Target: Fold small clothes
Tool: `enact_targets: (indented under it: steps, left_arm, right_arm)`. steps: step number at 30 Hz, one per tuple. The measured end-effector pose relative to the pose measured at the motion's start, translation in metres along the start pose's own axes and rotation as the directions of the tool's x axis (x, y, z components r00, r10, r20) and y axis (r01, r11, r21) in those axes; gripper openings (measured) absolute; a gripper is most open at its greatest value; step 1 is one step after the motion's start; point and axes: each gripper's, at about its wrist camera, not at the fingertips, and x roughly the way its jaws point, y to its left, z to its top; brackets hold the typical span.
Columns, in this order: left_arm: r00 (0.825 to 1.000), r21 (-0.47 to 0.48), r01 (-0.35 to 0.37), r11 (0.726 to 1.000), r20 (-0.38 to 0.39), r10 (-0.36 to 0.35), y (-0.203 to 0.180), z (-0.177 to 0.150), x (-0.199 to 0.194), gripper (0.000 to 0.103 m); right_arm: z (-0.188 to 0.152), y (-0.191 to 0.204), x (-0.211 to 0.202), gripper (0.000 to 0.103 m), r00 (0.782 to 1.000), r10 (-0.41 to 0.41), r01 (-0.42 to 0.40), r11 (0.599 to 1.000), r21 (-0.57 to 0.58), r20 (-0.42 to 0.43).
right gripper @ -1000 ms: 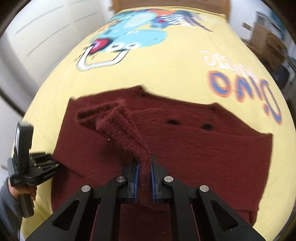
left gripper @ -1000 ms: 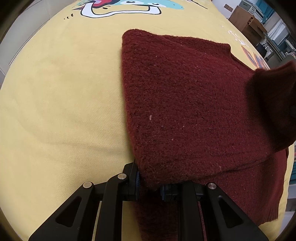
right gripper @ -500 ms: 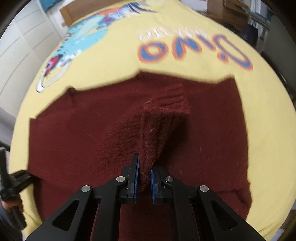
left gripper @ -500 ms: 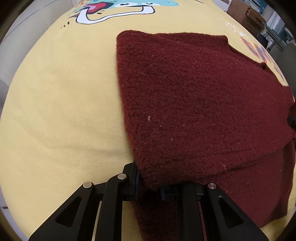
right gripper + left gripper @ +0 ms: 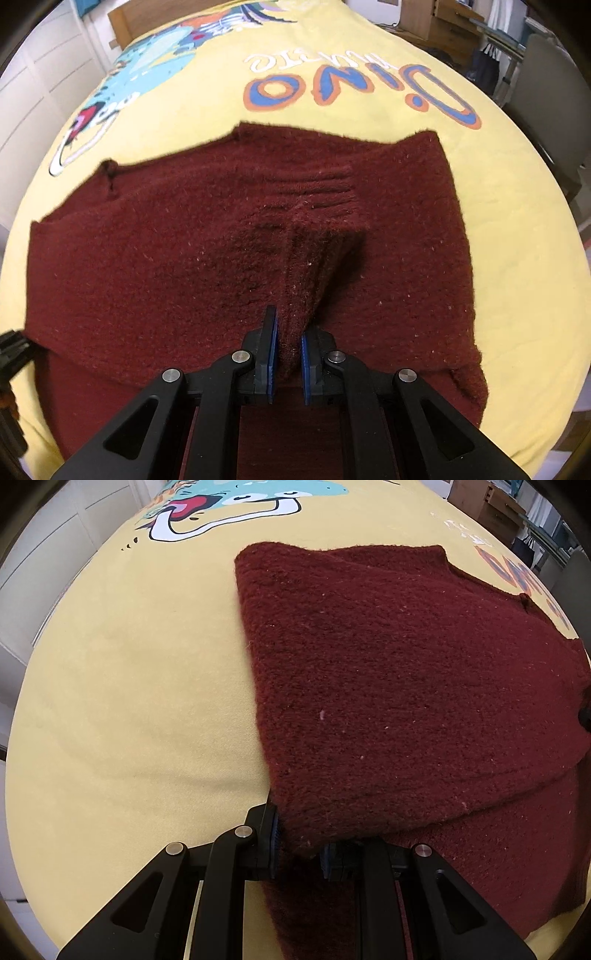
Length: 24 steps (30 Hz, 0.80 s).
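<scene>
A dark red knitted sweater (image 5: 388, 686) lies on a yellow bedspread (image 5: 129, 701), its upper part folded over the lower part. My left gripper (image 5: 298, 843) is shut on the sweater's folded left corner near the bed's front. In the right wrist view the sweater (image 5: 166, 258) spreads wide. My right gripper (image 5: 287, 360) is shut on a sleeve (image 5: 314, 258) with a ribbed cuff, held over the sweater's middle. The left gripper (image 5: 11, 347) shows at the far left edge.
The bedspread has a cartoon dinosaur print (image 5: 236, 502) and "Dino" lettering (image 5: 362, 88) beyond the sweater. White wardrobe doors (image 5: 55, 528) stand on the left. Wooden furniture (image 5: 443, 18) and a chair (image 5: 546, 74) stand at the right.
My right gripper has carried the sleeve from the sweater's left side across to the right and lowered it onto the body. My left gripper has kept its hold in place.
</scene>
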Motion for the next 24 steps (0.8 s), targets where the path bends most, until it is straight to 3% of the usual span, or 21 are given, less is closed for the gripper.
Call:
enact_targets:
  steps: [5,7,11,13,15,17,20,24]
  left_arm:
    - [0.999,0.014,-0.009,1.000,0.031,0.009,0.005,-0.009,-0.011,0.017]
    - [0.998,0.029,-0.034,0.999,0.055,0.033,0.001,-0.012,-0.013,0.020]
    - [0.985,0.050,-0.159,0.986,0.076,0.155,-0.002,-0.014,-0.018,0.062]
    - [0.986,0.037,-0.156,0.987,0.073,0.153,0.003,-0.015,-0.022,0.074]
    - [0.990,0.015,-0.128,0.992,0.064,0.126,0.010,-0.017,-0.029,0.092]
    - [0.991,0.013,-0.121,0.993,0.054,0.120,0.011,-0.019,-0.040,0.101]
    - [0.992,0.016,-0.097,0.995,0.085,0.095,0.012,-0.025,-0.062,0.101]
    - [0.978,0.015,-0.014,1.000,0.210,0.010,-0.003,-0.020,-0.107,0.102]
  right_arm:
    - [-0.003,0.001,0.006,0.012,1.000,0.016,-0.016,1.000,-0.021,-0.009]
    - [-0.005,-0.005,0.004,0.020,0.999,0.034,-0.034,0.999,-0.004,-0.002]
    - [-0.010,-0.013,-0.003,0.069,1.000,0.005,-0.005,1.000,-0.007,-0.002]
    - [-0.013,-0.017,-0.007,0.074,1.000,0.004,-0.004,1.000,-0.011,0.000]
    - [-0.015,-0.019,-0.012,0.079,1.000,0.000,0.001,1.000,-0.015,0.003]
    - [-0.018,-0.022,-0.018,0.080,1.000,-0.027,0.028,0.999,-0.028,0.008]
    - [-0.019,-0.025,-0.033,0.082,0.998,-0.057,0.058,0.997,-0.040,0.032]
    - [-0.014,-0.017,-0.060,0.091,0.992,-0.056,0.063,0.996,-0.067,0.109]
